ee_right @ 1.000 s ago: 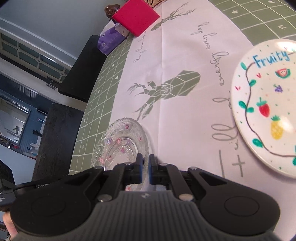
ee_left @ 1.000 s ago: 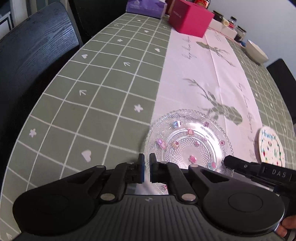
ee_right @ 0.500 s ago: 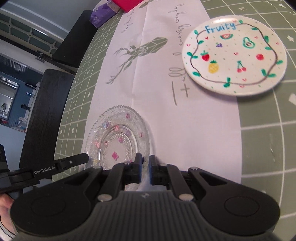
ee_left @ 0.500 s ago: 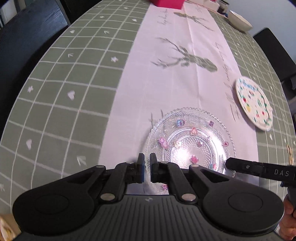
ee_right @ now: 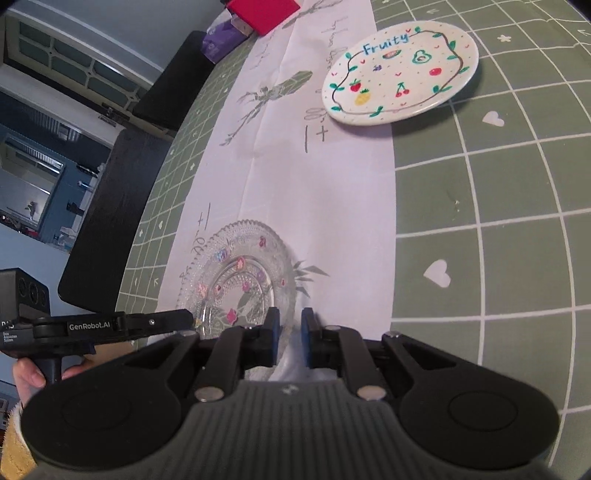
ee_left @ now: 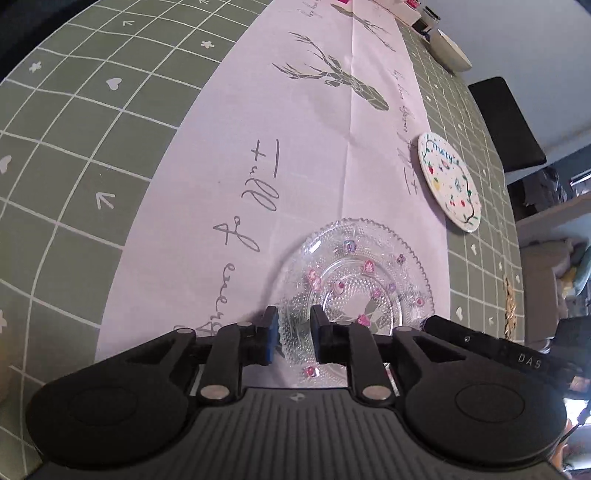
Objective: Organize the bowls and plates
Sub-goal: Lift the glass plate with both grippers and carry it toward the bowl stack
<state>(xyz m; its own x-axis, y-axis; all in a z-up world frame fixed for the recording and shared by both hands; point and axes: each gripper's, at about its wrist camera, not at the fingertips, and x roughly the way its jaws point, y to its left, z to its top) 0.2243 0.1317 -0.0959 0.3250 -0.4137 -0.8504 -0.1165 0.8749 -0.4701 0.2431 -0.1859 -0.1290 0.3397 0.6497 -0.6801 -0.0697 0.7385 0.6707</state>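
The left tongs (ee_left: 293, 334) are opening at the bottom of the left view, with the near rim of the glass plate (ee_left: 354, 284) lying between the pads, which are not pressing on it. The right tongs (ee_right: 287, 338) are likewise opening at the bottom of the right view, with that plate's rim just at their gap and nothing gripped. The task is judged to be at an early stage: the glass plate is sitting alone on the white runner (ee_left: 314, 147), the fruit-printed plate (ee_right: 400, 72) is lying well apart toward the upper right, and a pale bowl (ee_left: 452, 51) is resting at the far end; nothing is stacked. The table (ee_right: 498, 206) is wearing a green checked cloth. Black chairs (ee_right: 110, 221) are standing alongside, a red box (ee_right: 262, 13) beyond.
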